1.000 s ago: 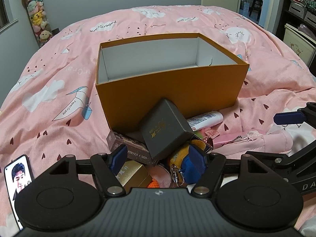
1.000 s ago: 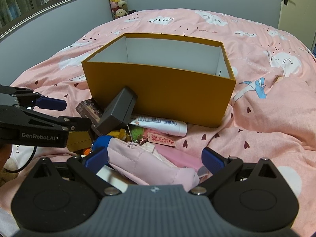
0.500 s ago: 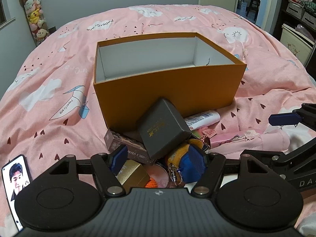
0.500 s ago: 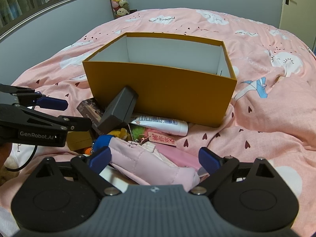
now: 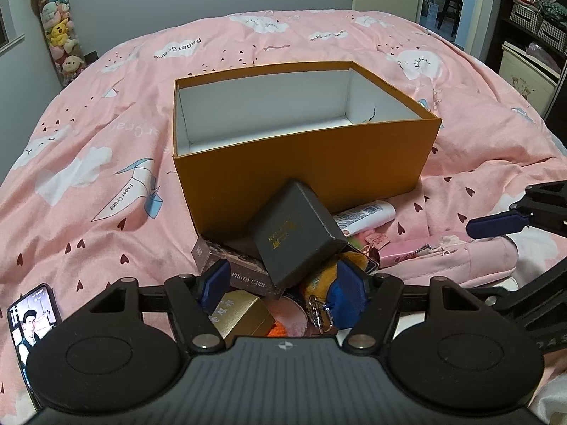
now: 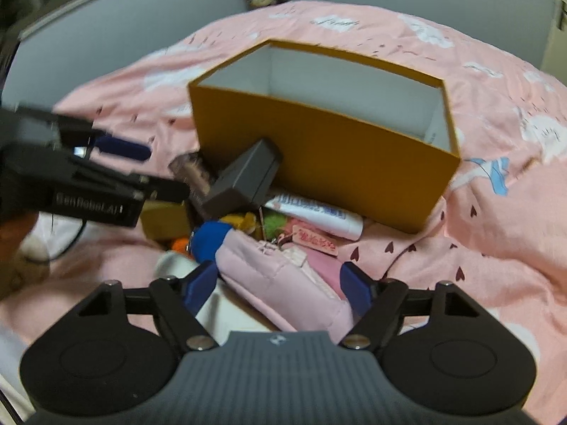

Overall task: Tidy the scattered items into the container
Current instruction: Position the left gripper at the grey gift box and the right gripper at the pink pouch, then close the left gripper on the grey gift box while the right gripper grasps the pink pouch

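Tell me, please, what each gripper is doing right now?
Left gripper: open, holding nothing.
Right gripper: open around the pink pouch, not gripping.

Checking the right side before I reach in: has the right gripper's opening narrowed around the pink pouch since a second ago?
Yes. The right gripper has closed in: against the pink pouch, both fingers now sit at its sides instead of well outside it.
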Tool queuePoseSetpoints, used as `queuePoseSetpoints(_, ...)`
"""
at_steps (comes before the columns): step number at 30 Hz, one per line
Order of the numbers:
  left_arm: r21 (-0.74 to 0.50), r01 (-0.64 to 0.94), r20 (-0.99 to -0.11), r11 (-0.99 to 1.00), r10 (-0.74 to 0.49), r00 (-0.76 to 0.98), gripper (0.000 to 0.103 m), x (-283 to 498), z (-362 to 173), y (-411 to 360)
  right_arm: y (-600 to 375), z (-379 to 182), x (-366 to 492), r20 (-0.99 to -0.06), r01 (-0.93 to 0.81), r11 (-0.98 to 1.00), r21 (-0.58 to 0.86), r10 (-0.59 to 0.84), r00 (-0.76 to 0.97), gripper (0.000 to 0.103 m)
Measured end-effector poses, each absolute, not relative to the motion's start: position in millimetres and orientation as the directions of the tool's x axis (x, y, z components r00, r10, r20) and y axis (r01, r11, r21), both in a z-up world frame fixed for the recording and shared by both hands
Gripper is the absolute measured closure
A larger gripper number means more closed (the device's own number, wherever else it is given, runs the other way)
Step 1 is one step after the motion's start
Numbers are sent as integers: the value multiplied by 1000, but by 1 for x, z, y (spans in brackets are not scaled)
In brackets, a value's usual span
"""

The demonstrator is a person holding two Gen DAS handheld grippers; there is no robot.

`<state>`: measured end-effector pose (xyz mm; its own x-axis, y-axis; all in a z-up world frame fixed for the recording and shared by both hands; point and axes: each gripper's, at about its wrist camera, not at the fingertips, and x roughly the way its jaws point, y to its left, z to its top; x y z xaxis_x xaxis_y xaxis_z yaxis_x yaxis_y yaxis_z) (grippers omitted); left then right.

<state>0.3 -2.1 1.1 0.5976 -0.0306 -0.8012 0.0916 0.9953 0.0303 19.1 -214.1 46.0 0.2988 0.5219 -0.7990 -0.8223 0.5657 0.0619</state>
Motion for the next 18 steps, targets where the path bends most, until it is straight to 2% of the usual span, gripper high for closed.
queuePoseSetpoints(8, 21, 86, -807, 996, -34, 590, 24, 2, 0, 1, -205, 48, 17, -820, -873, 488, 27, 510, 259, 46)
queuePoseSetpoints(12, 25, 81, -805, 996, -28, 592, 24, 4, 1, 3, -207, 53, 17, -810, -876, 482, 18, 521, 269, 52)
queuePoseSetpoints(13, 25, 79, -805, 997, -26, 593, 24, 5, 1, 3, -208, 57, 18, -804, -874, 485, 26, 530, 270, 56)
queuePoseSetpoints(14, 23, 76, -805, 997, -26, 592, 24, 6, 1, 5, -211, 61, 20, -795, -871, 489, 38, 543, 271, 65)
queuePoseSetpoints(15, 18, 72, -807, 997, -28, 590, 24, 7, 0, 6, -213, 66, 22, -786, -867, 497, 45, 553, 276, 68)
queuePoseSetpoints(18, -19, 51, -815, 999, -45, 577, 24, 13, -3, 13, -216, 77, 30, -758, -850, 525, 42, 571, 316, 68)
